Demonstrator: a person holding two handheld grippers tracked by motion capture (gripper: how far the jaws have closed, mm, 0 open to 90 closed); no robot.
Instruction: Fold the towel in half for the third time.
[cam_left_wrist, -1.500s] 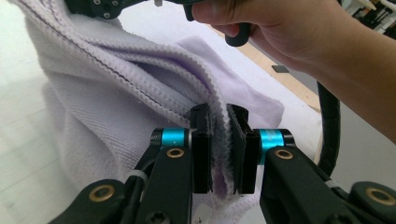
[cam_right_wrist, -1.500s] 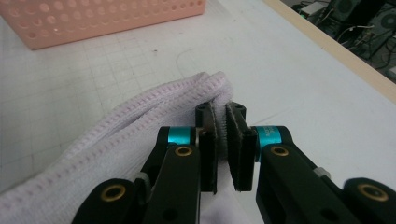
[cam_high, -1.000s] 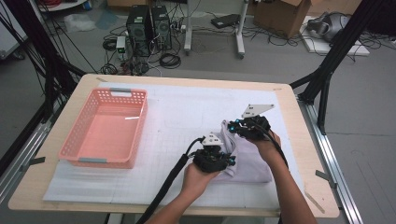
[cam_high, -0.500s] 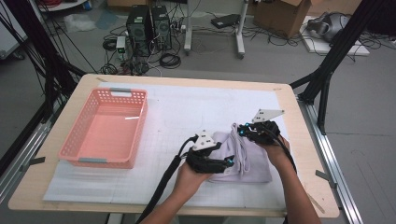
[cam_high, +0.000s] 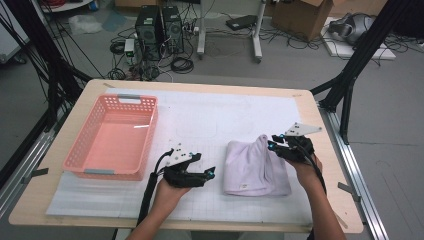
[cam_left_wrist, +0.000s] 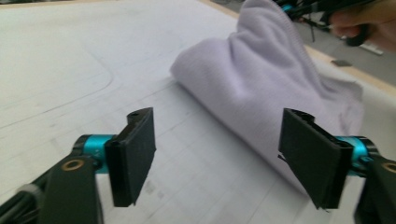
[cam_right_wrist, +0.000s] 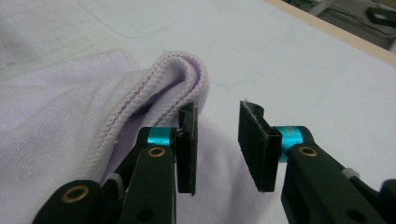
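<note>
Resting folded on the white mat of the desk, the lavender cloth lies toward the right half, with one corner still standing up in a peak at its far right edge. We see that peak from the left claw view as a tall fold rising toward the other hand, and from the right claw view as a stitched hem curling over just left of the jaws.

Our left claw sits low over the mat just to the left of the cloth, apart from it. Its jaws have just been opening and now stand wide, with nothing between them but bare mat; in its own view the right-hand pad is near the cloth's lower edge without pressing on it.

Our right claw hangs at the raised corner on the cloth's right side. Its jaws have just been opening too, and a clear gap shows between the pads in its own view. The hem lies against the outside of the left pad rather than between the two, so the cloth is no longer pinched.

To the left of the mat stands a pink basket, well apart from the cloth and from both claws.

Both of our forearms come in from the near edge of the desk.
</note>
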